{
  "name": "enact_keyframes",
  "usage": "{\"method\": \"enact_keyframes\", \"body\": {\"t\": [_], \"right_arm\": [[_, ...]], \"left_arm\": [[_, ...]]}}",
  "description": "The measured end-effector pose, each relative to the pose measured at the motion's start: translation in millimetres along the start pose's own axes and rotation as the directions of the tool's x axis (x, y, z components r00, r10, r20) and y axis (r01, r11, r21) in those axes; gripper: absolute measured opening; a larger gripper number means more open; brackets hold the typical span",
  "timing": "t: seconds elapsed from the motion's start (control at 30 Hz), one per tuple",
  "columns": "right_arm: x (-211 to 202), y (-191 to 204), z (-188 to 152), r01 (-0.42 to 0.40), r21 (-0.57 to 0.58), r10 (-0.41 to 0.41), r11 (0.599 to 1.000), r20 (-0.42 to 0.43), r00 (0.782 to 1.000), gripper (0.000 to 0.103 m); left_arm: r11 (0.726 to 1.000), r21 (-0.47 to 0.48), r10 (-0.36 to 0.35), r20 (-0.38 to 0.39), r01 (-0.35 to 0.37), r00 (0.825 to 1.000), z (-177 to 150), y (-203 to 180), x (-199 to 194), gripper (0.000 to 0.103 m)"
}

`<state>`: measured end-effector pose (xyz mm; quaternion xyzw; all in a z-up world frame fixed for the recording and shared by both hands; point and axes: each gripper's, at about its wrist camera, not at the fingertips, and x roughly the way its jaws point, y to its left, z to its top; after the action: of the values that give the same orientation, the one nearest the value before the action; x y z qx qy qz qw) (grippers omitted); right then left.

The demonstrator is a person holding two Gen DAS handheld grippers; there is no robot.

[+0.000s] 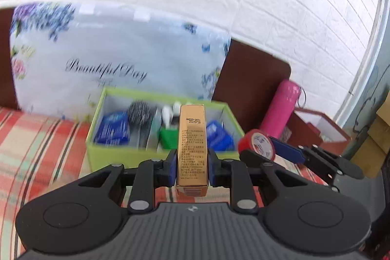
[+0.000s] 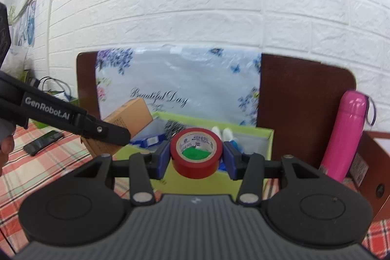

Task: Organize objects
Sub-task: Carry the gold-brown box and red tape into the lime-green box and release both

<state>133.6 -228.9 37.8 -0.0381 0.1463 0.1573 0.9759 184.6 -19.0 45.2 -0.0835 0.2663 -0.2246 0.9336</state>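
The left gripper (image 1: 192, 163) clamps an upright gold carton (image 1: 192, 145); the right gripper (image 2: 197, 157) squeezes a red tape roll (image 2: 196, 152). Just beyond both sits the green box (image 1: 121, 155), already crowded. A pink bottle (image 2: 346, 135) stands to its right.

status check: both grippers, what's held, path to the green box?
Left gripper shut on gold carton. Right gripper shut on red tape roll. Green box ahead, already part full. Nothing in the way.
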Motion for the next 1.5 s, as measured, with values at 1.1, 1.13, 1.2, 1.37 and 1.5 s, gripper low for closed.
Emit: {"method": "enact_keyframes", "body": {"t": [1.1, 1.13, 1.2, 1.37, 1.5], "right_arm": [[145.3, 2.4, -19.1, -0.049, -0.155, 0.034, 0.987, -0.096, 0.995, 0.083], [142.7, 2.5, -17.7, -0.047, -0.152, 0.033, 0.987, -0.092, 0.995, 0.084], [138.4, 2.8, -16.0, -0.045, -0.148, 0.033, 0.988, -0.088, 0.996, 0.088], [124.1, 2.3, -11.6, -0.038, -0.149, 0.027, 0.988, -0.070, 0.997, 0.094], [109.8, 4.2, -8.8, -0.034, -0.144, 0.026, 0.989, -0.054, 0.998, 0.098]], "left_arm": [[0.989, -0.102, 0.105, -0.031, -0.108, 0.994, 27.4, 62.1, 104.8, 0.078], [0.989, -0.097, 0.110, -0.029, -0.112, 0.994, 27.8, 59.6, 103.6, 0.078], [0.989, -0.083, 0.118, -0.026, -0.119, 0.993, 28.6, 55.1, 99.6, 0.078], [0.990, -0.058, 0.131, -0.015, -0.132, 0.991, 30.4, 45.1, 82.4, 0.078], [0.988, -0.055, 0.142, -0.013, -0.143, 0.990, 30.2, 38.3, 68.4, 0.078]]}}
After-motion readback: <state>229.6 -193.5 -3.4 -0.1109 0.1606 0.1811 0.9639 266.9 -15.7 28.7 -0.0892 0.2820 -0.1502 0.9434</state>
